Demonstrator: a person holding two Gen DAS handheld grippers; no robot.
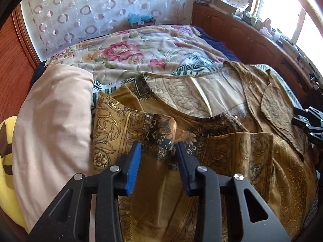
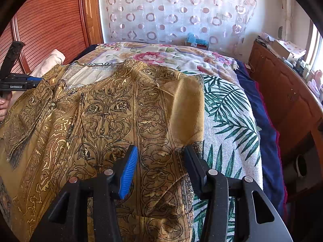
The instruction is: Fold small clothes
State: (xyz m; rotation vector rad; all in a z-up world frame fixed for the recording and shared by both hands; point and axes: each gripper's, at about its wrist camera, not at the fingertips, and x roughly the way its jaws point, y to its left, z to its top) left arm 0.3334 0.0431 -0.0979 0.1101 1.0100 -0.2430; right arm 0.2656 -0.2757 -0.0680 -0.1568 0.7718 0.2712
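I see a mustard-gold garment (image 1: 212,147) with black scroll print spread rumpled over the bed. Its pale inner lining shows at the open neckline toward twelve o'clock, one sleeve folded across toward nine

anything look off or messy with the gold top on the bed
Yes: the gold patterned top is not flat. One edge is flipped over near the left gripper, showing its pale lining, and it lies rumpled across the leaf-print cover.
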